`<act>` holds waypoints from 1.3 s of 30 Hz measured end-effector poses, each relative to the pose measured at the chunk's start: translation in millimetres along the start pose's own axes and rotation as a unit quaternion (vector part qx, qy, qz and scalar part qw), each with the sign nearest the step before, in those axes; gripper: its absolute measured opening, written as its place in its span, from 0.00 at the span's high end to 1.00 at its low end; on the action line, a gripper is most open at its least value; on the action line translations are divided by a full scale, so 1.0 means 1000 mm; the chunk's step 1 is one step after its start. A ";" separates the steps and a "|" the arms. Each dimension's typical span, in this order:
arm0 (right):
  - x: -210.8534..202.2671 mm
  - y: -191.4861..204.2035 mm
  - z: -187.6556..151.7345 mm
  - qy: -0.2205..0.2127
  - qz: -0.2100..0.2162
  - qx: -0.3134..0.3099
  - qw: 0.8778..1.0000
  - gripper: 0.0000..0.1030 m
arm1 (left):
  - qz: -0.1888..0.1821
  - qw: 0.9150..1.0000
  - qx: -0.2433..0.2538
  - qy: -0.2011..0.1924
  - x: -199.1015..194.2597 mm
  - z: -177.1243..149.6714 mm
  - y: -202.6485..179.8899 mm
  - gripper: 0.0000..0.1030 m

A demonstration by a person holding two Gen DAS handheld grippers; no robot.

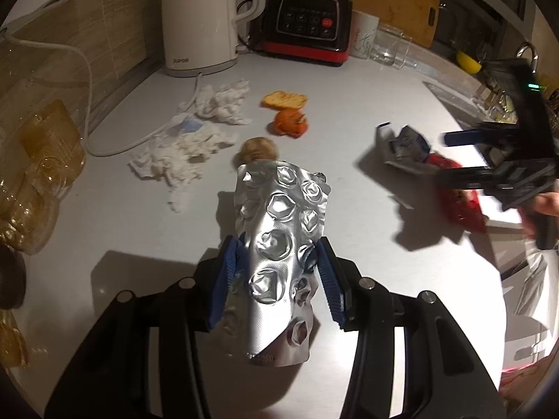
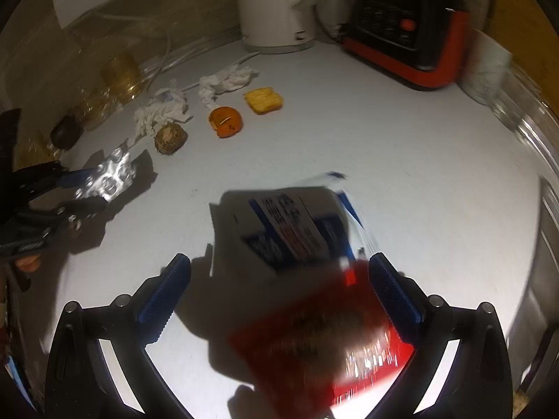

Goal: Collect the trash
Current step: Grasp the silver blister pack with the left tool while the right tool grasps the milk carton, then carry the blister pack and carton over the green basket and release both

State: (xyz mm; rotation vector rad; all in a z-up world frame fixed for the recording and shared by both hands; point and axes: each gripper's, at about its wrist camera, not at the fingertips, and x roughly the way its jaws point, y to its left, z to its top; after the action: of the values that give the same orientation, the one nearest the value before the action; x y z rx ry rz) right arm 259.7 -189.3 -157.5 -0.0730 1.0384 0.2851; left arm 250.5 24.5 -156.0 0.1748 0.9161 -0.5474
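Note:
My left gripper is shut on a silver blister pack, held above the counter; it also shows in the right wrist view. My right gripper is open, its pads either side of a red snack wrapper and a crumpled white-and-blue carton; both are blurred. The left wrist view shows that gripper over the carton and wrapper. On the counter lie crumpled tissues, an orange peel, a bread piece and a brown round scrap.
A white kettle and a black-and-red blender base stand at the back wall with a cable across the counter. Glass jars stand at the left. Glasses and a sink area are at the right.

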 end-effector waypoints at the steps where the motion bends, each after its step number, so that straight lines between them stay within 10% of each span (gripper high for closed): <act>1: 0.006 0.000 0.003 0.005 0.000 -0.005 1.000 0.02 | -0.003 1.000 -0.004 -0.003 -0.002 0.000 -0.004 0.55; 5: 0.027 -0.005 0.014 0.010 0.018 -0.010 1.000 0.03 | -0.012 1.000 -0.016 -0.009 -0.007 -0.001 -0.014 0.55; 10: 0.031 -0.009 0.018 0.007 0.016 -0.013 1.000 0.47 | -0.012 0.999 -0.026 -0.014 -0.011 -0.002 -0.021 0.55; 18: 0.026 -0.018 0.022 0.002 0.022 0.001 1.000 0.81 | -0.002 0.999 -0.044 -0.018 -0.016 -0.003 -0.023 0.55; 29: -0.057 -0.003 0.013 -0.072 0.044 0.021 0.996 0.82 | -0.001 0.998 -0.040 -0.050 -0.056 0.002 -0.059 0.55; 39: -0.148 -0.014 -0.082 -0.094 0.023 0.054 0.994 0.82 | -0.010 0.998 -0.042 -0.044 -0.079 -0.009 -0.151 0.55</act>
State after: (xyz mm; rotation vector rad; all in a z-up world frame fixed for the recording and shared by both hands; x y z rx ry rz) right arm 123.9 -247.8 -73.5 0.0731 0.8676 0.2713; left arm 127.1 -70.7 -86.2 0.0653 0.8531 -0.5314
